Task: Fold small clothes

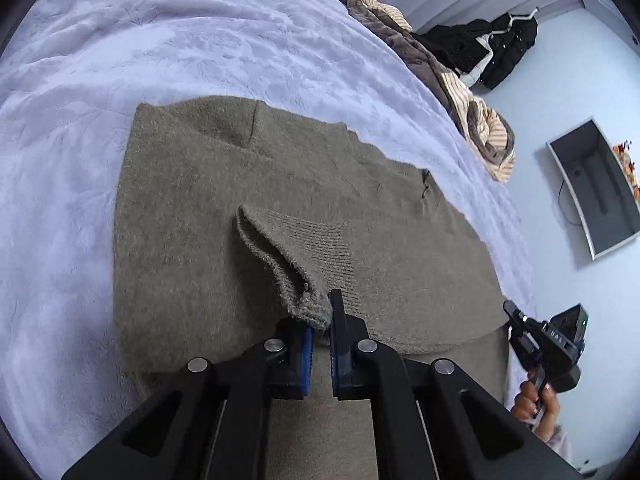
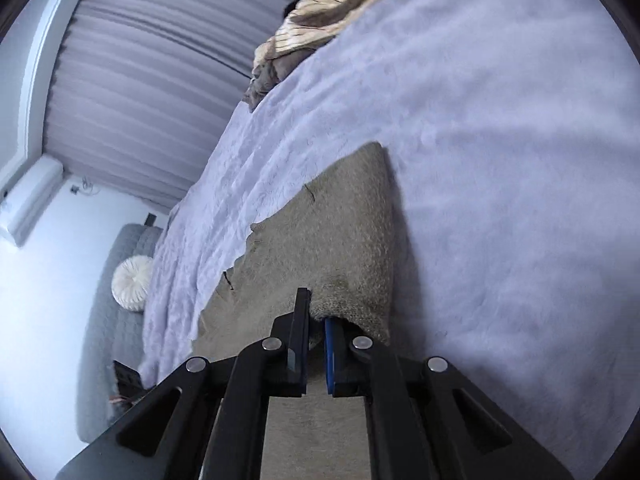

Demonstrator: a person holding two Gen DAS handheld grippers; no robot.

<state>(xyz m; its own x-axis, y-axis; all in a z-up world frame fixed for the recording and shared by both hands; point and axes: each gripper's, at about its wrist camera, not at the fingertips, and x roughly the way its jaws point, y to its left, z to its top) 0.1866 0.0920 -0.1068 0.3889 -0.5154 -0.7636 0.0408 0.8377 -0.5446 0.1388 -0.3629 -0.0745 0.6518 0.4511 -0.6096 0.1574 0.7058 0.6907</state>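
Two grippers clamped on one sweater, fold about to start

Both grippers pinch the olive knit sweater (image 1: 224, 216) that lies spread on the lilac blanket (image 1: 120, 40). Laid flat like this, it can be folded without bunching.

Left gripper (image 1: 322, 320): jaws pressed together on a ribbed edge, maybe a cuff or hem corner, which stands up from the body at 12 o'clock of the fingertips. The lifted flap curls toward 10 o'clock; it is raised clear so it can be carried over the rest.

Right gripper (image 2: 316, 316): jaws nipped on a fold of the same sweater (image 2: 344, 240), fabric ridged up toward 12 o'clock. In the left view this gripper (image 1: 516, 312) sits at 4 o'clock, near the sweater's right edge, a hand (image 1: 534, 400) on its handle. Holding two separate points probably keeps the edge taut so the fold lands straight.

Striped bundle (image 1: 480, 120) lies at the blanket's far edge, 2 o'clock, well apart. Dark clothes (image 1: 496, 48) hang beyond it.

Judgement: grasp done, fold not yet made. Risk: knit stretches or slips from the thin pinch.
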